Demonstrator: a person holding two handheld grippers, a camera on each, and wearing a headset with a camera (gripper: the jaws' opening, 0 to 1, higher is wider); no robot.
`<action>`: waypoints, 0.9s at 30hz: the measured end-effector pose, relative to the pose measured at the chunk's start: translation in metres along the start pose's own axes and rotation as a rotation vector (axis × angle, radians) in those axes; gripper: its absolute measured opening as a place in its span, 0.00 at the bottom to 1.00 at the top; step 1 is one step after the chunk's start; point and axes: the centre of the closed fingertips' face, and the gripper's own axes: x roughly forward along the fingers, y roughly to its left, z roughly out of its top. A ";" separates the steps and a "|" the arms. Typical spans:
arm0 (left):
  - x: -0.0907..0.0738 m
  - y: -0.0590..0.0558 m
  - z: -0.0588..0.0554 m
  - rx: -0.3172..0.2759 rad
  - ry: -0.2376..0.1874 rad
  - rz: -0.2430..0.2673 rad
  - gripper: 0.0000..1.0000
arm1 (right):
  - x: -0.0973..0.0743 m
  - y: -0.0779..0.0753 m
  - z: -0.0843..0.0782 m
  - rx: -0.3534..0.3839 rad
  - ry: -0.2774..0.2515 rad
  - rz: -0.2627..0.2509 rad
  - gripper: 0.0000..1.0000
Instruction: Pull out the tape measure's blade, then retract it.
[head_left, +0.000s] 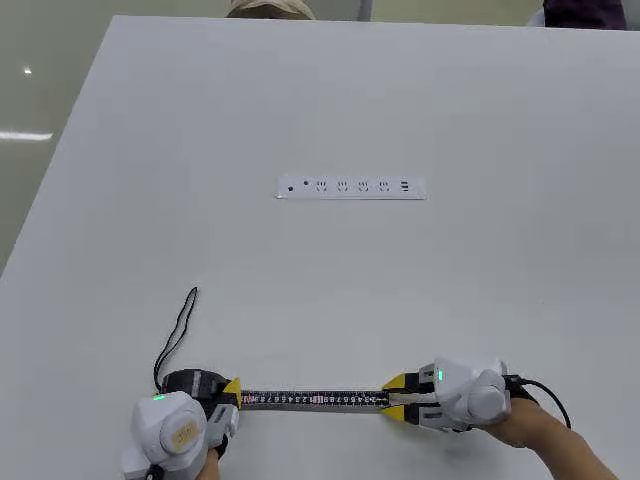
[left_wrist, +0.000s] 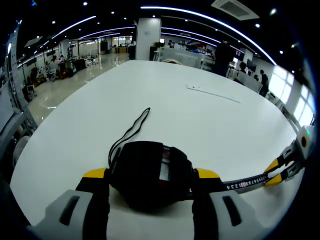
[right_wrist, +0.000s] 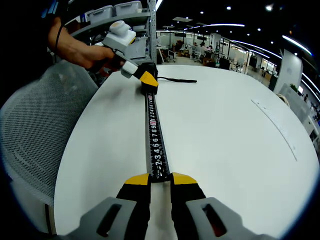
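The black, rounded tape measure case (left_wrist: 145, 162) sits on the white table (head_left: 350, 290) close to its near edge, toward the near-left corner, with its thin black wrist strap (head_left: 178, 335) trailing off toward the far side. The left gripper (left_wrist: 151, 175) has its yellow-tipped jaws closed on either side of the case, clamping it. The dark numbered blade (right_wrist: 154, 135) runs out of the case along the near edge to the right gripper (right_wrist: 160, 178), whose jaws are pinched shut on the blade's free end. A white power strip (head_left: 351, 187) lies well apart, near the middle of the table.

Judging by this, the pull-out looks largely done: a fair length of blade is exposed and taut between the two grippers. Whether it will be drawn further cannot be told. The retraction has not yet been done
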 end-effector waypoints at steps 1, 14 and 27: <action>0.000 0.000 0.000 -0.001 0.000 -0.002 0.64 | 0.000 0.000 0.000 -0.001 -0.001 0.001 0.13; 0.000 0.000 0.000 0.000 -0.001 -0.004 0.64 | 0.004 0.001 0.005 -0.006 -0.004 0.006 0.13; 0.000 0.000 0.001 -0.001 -0.001 -0.003 0.65 | 0.009 0.003 0.012 -0.010 -0.009 0.017 0.13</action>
